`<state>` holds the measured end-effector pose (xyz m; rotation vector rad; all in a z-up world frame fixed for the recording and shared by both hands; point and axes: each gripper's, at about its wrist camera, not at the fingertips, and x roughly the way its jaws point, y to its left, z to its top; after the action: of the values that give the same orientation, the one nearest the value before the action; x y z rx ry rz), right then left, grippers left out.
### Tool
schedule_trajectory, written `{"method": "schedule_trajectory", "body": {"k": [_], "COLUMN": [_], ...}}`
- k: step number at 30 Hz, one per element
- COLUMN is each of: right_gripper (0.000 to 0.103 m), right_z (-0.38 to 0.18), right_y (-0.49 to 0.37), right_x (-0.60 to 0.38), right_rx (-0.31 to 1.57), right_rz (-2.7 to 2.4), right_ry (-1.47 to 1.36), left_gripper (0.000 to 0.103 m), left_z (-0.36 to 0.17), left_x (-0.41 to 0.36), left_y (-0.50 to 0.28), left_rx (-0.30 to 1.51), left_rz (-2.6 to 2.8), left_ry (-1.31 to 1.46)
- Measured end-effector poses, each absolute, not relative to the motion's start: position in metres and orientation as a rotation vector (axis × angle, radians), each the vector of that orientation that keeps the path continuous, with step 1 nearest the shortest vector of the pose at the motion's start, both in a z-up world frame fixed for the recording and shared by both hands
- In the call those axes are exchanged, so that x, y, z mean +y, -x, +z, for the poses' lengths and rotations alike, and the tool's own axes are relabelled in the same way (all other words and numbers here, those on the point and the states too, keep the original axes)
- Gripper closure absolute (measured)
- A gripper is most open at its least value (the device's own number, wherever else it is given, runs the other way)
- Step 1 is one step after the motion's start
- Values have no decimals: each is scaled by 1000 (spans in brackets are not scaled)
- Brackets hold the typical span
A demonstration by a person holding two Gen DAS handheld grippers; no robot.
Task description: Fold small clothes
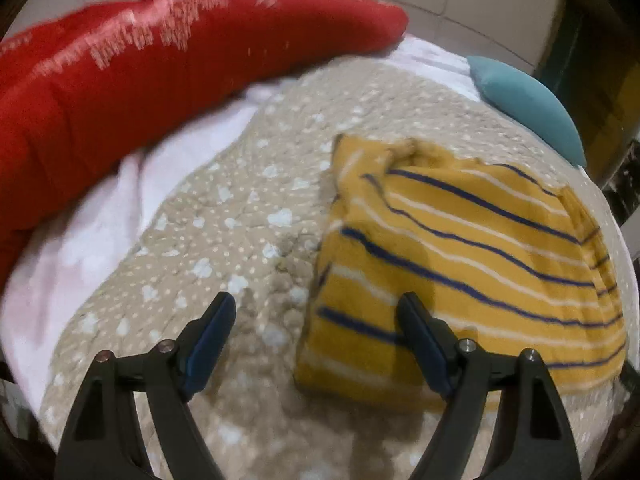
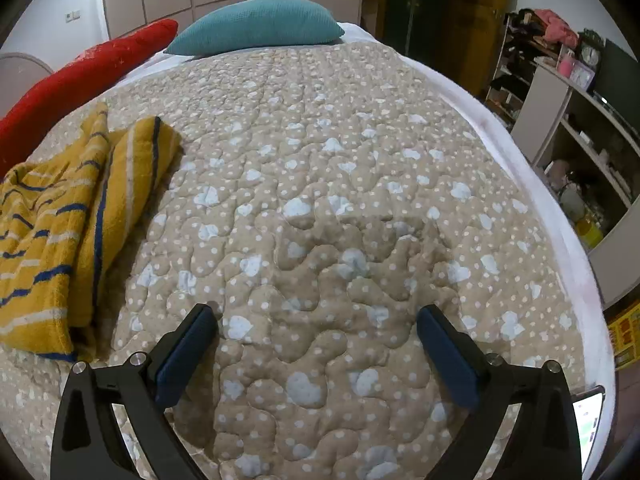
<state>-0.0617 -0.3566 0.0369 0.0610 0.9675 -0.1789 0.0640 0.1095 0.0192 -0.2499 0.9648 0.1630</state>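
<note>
A small mustard-yellow garment with navy and white stripes lies folded over on the beige quilted bedspread. My left gripper is open and empty, just above the garment's near left corner; its right finger overlaps the cloth in view. In the right wrist view the same garment lies at the far left. My right gripper is open and empty over bare quilt, well right of the garment.
A long red bolster lies along the bed's left side, and a teal pillow sits at the head. Shelves with clutter stand right of the bed. A phone lies at the bed's near right edge.
</note>
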Motion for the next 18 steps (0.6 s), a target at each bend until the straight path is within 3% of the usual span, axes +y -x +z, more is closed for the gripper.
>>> {"method": "schedule_trajectory", "body": {"k": [2, 3, 4, 5, 12, 18], "right_gripper": [1, 7, 13, 14, 14, 14], "right_z": [39, 46, 53, 64, 151, 155], "right_y": [59, 61, 64, 69, 54, -45], "right_x": [-357, -358, -358, -357, -240, -60], "right_rx": [999, 993, 967, 927, 778, 938], "right_rz": [-167, -189, -224, -250, 158, 625], "right_ry": [-52, -57, -60, -71, -111, -206], "left_gripper": [25, 37, 74, 88, 96, 95], "left_z": [13, 12, 12, 11, 24, 11], "left_x": [119, 124, 128, 131, 139, 135], "left_y": [-73, -75, -76, -76, -34, -23], "left_rx": [983, 985, 992, 1005, 927, 860], "left_rz": [143, 116, 55, -3, -60, -71], "left_ry": [300, 330, 370, 411, 464, 451]}}
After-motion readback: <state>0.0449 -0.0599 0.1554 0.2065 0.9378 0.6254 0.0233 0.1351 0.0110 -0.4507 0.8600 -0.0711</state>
